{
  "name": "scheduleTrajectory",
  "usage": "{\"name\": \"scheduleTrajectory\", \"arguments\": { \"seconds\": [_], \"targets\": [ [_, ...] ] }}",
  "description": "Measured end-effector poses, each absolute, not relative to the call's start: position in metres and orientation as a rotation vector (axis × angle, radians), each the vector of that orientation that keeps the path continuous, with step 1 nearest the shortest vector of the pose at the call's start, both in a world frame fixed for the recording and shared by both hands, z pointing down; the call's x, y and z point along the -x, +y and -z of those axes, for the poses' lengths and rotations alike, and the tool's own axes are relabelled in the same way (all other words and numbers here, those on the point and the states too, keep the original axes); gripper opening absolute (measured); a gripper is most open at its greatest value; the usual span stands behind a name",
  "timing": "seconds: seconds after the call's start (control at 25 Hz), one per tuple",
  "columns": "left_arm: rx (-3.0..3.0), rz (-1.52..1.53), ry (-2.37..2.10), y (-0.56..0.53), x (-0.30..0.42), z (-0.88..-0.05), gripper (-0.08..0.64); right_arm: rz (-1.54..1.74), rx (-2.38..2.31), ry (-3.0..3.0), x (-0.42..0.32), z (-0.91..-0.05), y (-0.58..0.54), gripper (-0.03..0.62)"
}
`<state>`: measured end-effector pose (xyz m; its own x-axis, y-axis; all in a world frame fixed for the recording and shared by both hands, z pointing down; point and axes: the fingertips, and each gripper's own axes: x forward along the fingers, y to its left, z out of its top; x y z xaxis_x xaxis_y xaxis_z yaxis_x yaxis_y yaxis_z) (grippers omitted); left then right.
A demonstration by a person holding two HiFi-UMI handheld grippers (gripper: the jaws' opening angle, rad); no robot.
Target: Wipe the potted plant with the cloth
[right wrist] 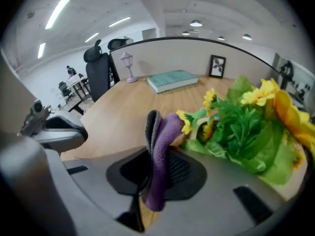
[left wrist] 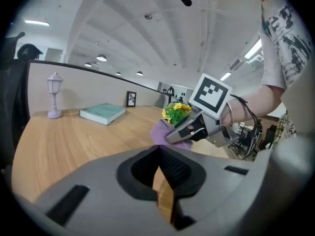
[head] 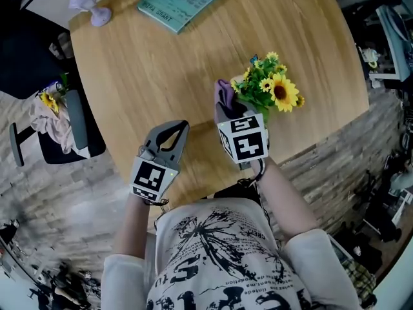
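Note:
A potted plant [head: 271, 89] with yellow sunflowers and green leaves stands near the table's front right edge, and it fills the right of the right gripper view [right wrist: 246, 127]. My right gripper [head: 227, 108] is shut on a purple cloth [head: 224, 94], whose fold [right wrist: 160, 154] sticks up from the jaws and touches the plant's left side. My left gripper [head: 179, 129] is shut with nothing between its jaws, low over the table to the left of the right one. From the left gripper view I see the cloth [left wrist: 162, 132] and the plant [left wrist: 175, 113] beyond the jaws.
On the round wooden table [head: 161, 63], a teal book [head: 182, 2] lies at the far side. A small lilac lantern [head: 90, 6] stands at the far left edge. A black office chair [head: 58, 128] with cloth on it stands left of the table.

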<state>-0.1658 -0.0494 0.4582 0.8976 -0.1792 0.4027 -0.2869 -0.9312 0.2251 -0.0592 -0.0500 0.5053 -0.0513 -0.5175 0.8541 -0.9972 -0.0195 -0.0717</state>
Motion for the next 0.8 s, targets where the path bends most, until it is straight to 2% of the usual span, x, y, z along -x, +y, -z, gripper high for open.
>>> {"name": "scheduleTrajectory", "arguments": {
  "seconds": [0.24, 0.8],
  "targets": [
    [-2.768, -0.535, -0.315, -0.046, 0.165, -0.461, 0.005, -1.214, -1.793, -1.584, 0.049, -0.508, -0.042, 0.075],
    [-2.812, -0.393, -0.330, -0.035, 0.138, -0.443, 0.005, -1.275, -1.715, -1.601, 0.037, -0.516, -0.005, 0.080]
  ]
}}
